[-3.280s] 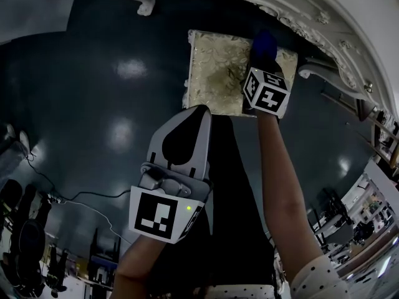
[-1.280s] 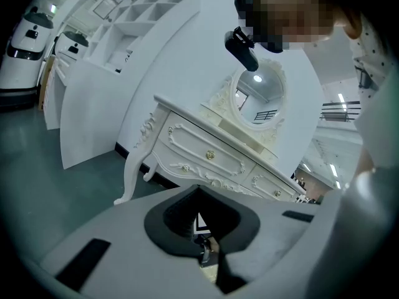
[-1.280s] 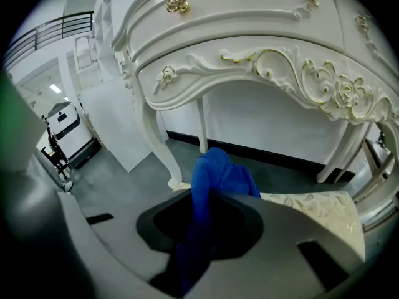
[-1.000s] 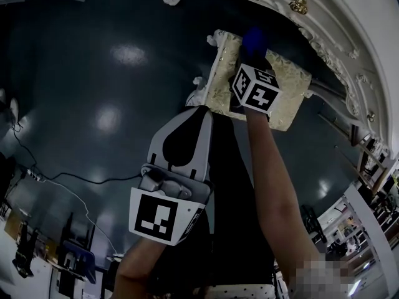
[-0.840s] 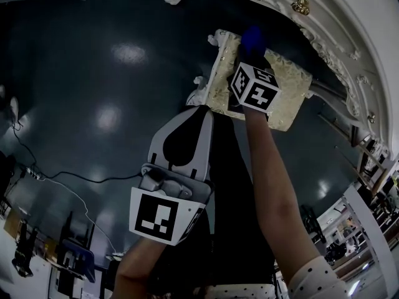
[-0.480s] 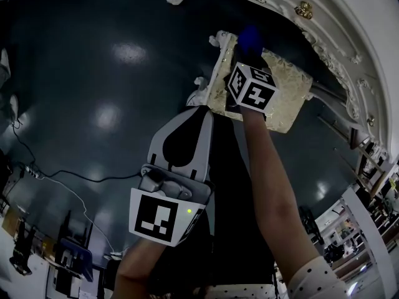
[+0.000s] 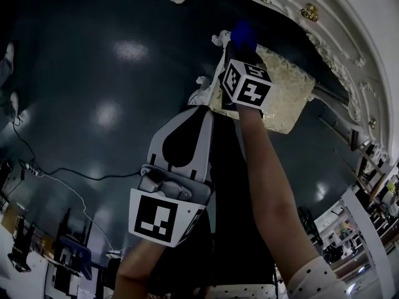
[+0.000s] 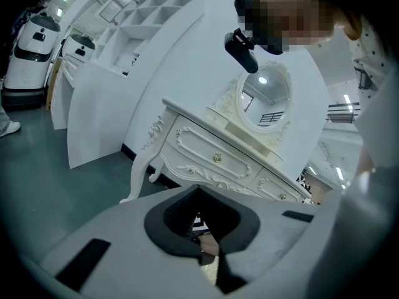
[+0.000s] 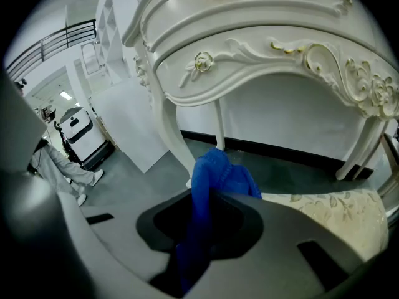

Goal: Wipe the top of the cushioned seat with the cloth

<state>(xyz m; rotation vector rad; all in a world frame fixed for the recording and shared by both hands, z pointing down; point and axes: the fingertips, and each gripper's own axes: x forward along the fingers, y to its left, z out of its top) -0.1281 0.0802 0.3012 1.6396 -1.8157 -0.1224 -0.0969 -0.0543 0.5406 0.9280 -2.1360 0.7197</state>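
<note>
Toward upper right, right gripper (image 7: 239,47) with jaws tight on blue cloth (image 7: 243,33) at edge of cushioned seat (image 7: 285,87); lower centre, left gripper (image 7: 203,109), jaws together.

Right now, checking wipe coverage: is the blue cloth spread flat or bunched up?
Bunched up: the blue cloth sticks out as a crumpled wad pinched between the right gripper's shut jaws.

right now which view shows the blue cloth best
Right gripper view: the blue cloth is pinched in the right tongs, bunching beyond them. The head view shows only a blue tip past the marker cube; the left gripper view shows none.
</note>
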